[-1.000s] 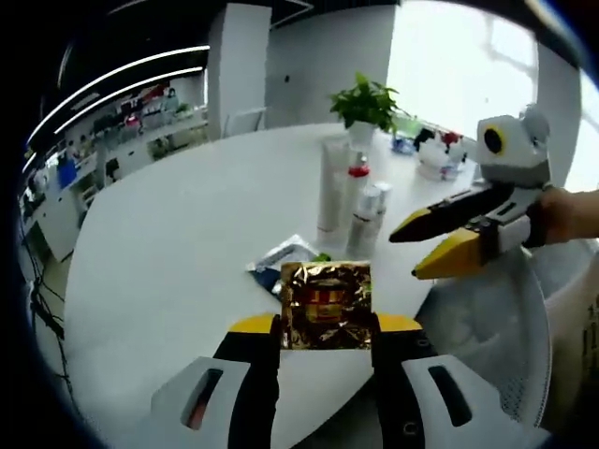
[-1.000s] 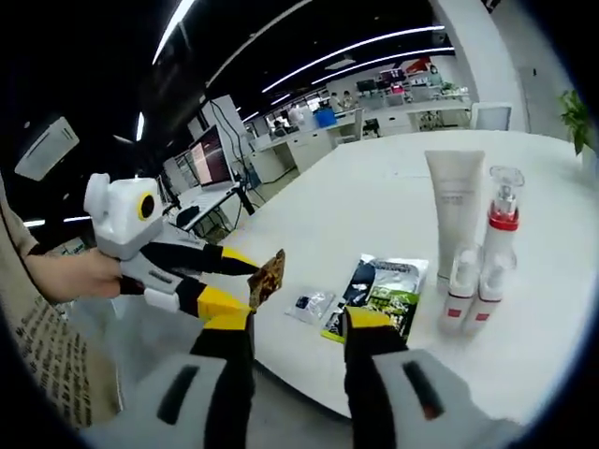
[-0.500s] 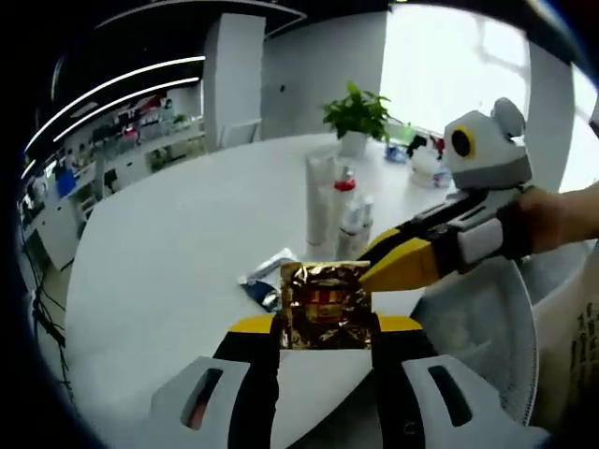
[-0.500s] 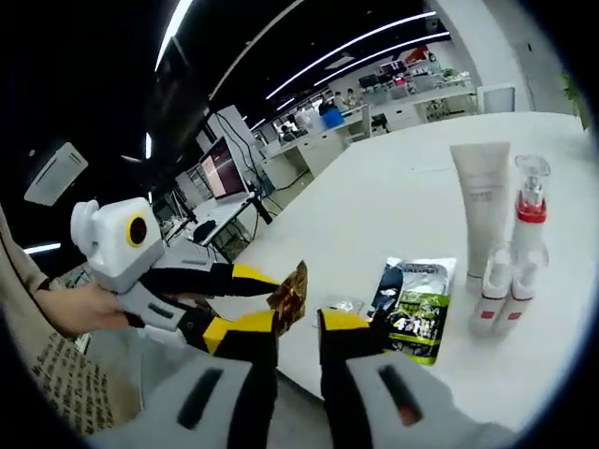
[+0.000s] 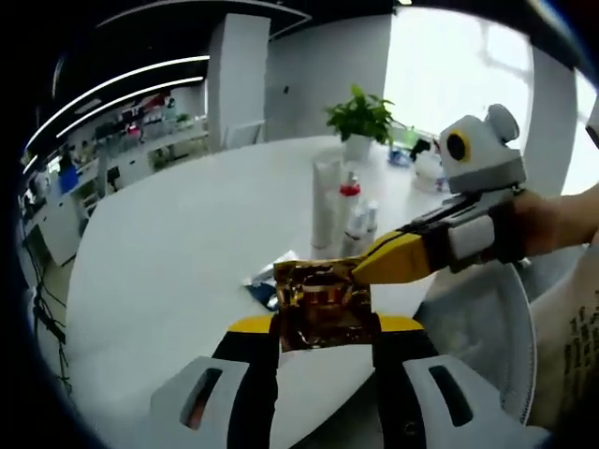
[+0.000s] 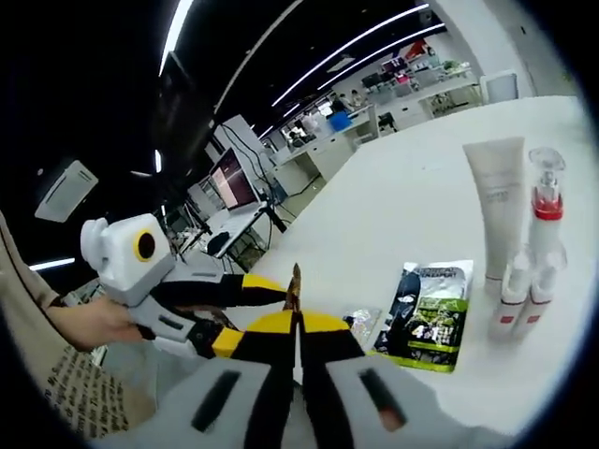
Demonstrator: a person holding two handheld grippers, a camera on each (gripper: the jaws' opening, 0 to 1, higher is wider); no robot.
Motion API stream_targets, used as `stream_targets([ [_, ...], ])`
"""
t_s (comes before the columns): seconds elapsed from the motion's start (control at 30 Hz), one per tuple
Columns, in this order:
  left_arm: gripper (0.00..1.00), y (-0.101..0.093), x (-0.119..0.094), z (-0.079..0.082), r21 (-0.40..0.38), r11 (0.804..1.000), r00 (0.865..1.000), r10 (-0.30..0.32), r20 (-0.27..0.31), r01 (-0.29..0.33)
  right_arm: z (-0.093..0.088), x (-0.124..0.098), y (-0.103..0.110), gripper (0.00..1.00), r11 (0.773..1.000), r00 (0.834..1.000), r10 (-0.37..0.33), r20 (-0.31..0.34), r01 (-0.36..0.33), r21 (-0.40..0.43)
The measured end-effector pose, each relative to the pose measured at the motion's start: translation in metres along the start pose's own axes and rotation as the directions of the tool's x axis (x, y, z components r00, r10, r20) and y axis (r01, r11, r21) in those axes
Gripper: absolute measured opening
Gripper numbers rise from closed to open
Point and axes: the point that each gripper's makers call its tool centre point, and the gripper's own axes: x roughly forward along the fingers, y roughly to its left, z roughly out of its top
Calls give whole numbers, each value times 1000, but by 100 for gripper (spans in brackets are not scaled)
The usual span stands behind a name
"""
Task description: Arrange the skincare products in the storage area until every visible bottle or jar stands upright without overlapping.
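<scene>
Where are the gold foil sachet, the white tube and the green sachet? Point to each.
gold foil sachet (image 5: 323, 307): left gripper view, middle of its crinkled face.
white tube (image 6: 499, 201): right gripper view, mid-body.
green sachet (image 6: 429, 314): right gripper view, printed front.

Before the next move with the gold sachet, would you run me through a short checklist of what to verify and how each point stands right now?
1. Left gripper shut on the gold sachet: ok.
2. Right gripper shut on the sachet's edge: ok.
3. Sachet flat, not creased: not ok, it looks crumpled.
4. White tube, pump bottle and two small bottles upright: ok.
5. Green packet apart from the bottles: ok, lying flat beside them.
6. Free table space for the sachet: ok.
</scene>
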Motion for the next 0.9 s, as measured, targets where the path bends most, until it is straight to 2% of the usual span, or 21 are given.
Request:
stream_targets([
  [0.2, 34, 3, -3, 8, -116, 991, 997, -62, 55, 68, 9, -2, -4, 1, 1000, 1000, 0, 7, 0, 10],
  [0.4, 31, 16, -3, 2, -171, 982, 996, -78, 45, 84, 15, 0, -9, 1, 999, 1000, 2, 17, -3, 33],
  [0.5, 26, 17, -3, 3, -239, 965, 993, -98, 65, 111, 16, 1, -9, 1, 999, 1000, 4, 17, -5, 34],
  [0.7, 18, 26, 1, 1, -291, 949, 992, -107, 70, 122, 15, 8, -8, 1, 999, 1000, 9, 6, -9, 30],
  [0.8, 12, 32, 3, -4, -334, 935, 993, -104, 61, 119, 16, 12, -9, 1, 1000, 1000, 11, -2, -11, 27],
  [0.9, 0, 40, 5, -11, -375, 922, 996, -84, 41, 93, 18, 16, -11, 1, 1000, 1000, 6, -12, -6, 16],
])
